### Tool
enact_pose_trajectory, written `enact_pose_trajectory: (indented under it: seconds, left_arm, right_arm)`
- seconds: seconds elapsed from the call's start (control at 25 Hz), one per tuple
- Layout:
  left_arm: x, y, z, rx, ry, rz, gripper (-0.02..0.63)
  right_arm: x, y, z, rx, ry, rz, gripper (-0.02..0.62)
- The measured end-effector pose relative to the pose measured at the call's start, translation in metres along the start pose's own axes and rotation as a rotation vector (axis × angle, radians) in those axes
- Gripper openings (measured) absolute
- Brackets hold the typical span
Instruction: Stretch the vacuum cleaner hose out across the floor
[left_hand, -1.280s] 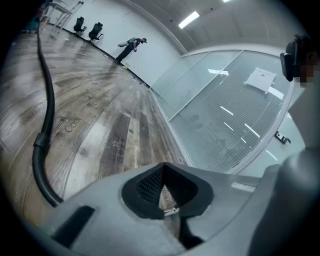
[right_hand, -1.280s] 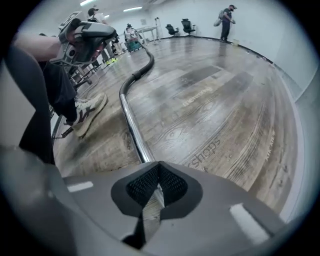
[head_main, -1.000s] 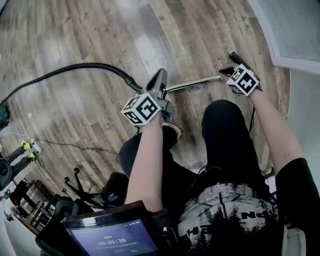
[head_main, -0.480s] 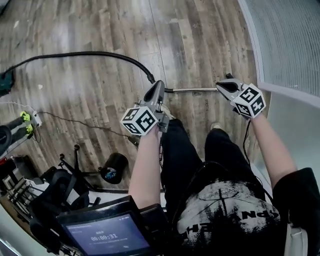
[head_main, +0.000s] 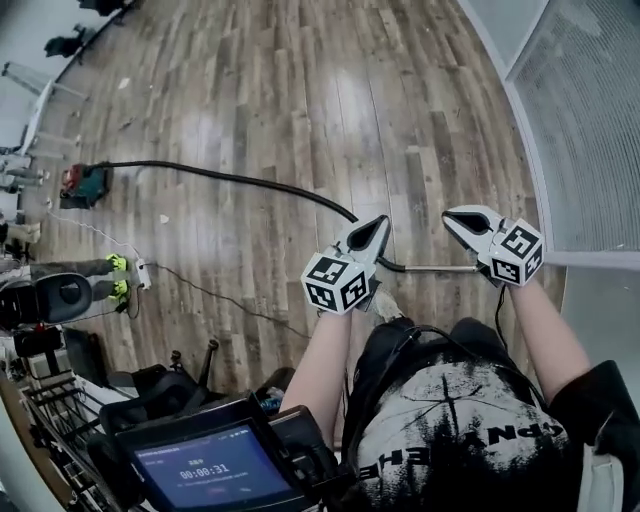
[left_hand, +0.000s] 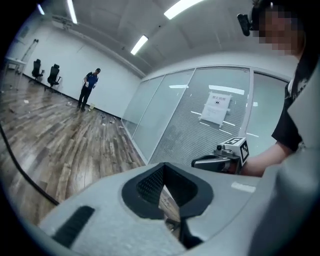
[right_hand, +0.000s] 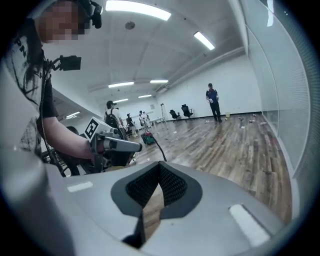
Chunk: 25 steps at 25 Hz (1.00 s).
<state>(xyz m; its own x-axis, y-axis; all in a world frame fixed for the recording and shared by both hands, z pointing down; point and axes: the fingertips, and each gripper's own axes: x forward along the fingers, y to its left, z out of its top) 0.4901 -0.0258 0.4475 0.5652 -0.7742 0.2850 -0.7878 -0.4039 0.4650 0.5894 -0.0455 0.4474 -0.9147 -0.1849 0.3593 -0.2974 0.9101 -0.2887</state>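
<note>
The black hose (head_main: 240, 182) lay in a long line over the wooden floor (head_main: 300, 90), running from the vacuum cleaner (head_main: 83, 186) at 9 o'clock of the head view towards the person at 6 o'clock. It passed behind the left gripper (head_main: 368, 232) and joined a metal tube (head_main: 440, 268) that reached towards the right gripper (head_main: 462, 218). Both grippers pointed to 12 o'clock, side by side but apart. In each gripper's own view, the jaws stood drawn to a narrow slit, with only floor showing through it.
</note>
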Motion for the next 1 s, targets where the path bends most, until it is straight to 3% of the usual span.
enact_pose_trajectory:
  seconds: [0.16, 0.32, 0.56, 0.68, 0.84, 1.0]
  left_arm:
    - [-0.013, 0.008, 0.055, 0.076, -0.080, 0.013, 0.000]
    - [-0.052, -0.011, 0.108, 0.155, -0.153, 0.050, 0.000]
    - [-0.082, -0.043, 0.139, 0.298, -0.192, 0.192, 0.000]
    - [-0.087, -0.066, 0.140, 0.375, -0.202, 0.284, 0.000]
    - [-0.084, -0.107, 0.146, 0.358, -0.267, 0.323, 0.000]
    - [-0.071, -0.144, 0.146, 0.330, -0.318, 0.361, 0.000]
  right_arm:
    - [0.025, 0.012, 0.046, -0.073, -0.088, 0.066, 0.008]
    - [0.030, 0.045, 0.094, -0.117, -0.147, 0.148, 0.008]
    - [0.010, 0.085, 0.143, -0.219, -0.230, 0.304, 0.008]
    - [-0.013, 0.099, 0.161, -0.204, -0.275, 0.406, 0.006]
    - [-0.046, 0.103, 0.177, -0.172, -0.293, 0.504, 0.008]
    - [-0.078, 0.095, 0.183, -0.191, -0.292, 0.530, 0.008]
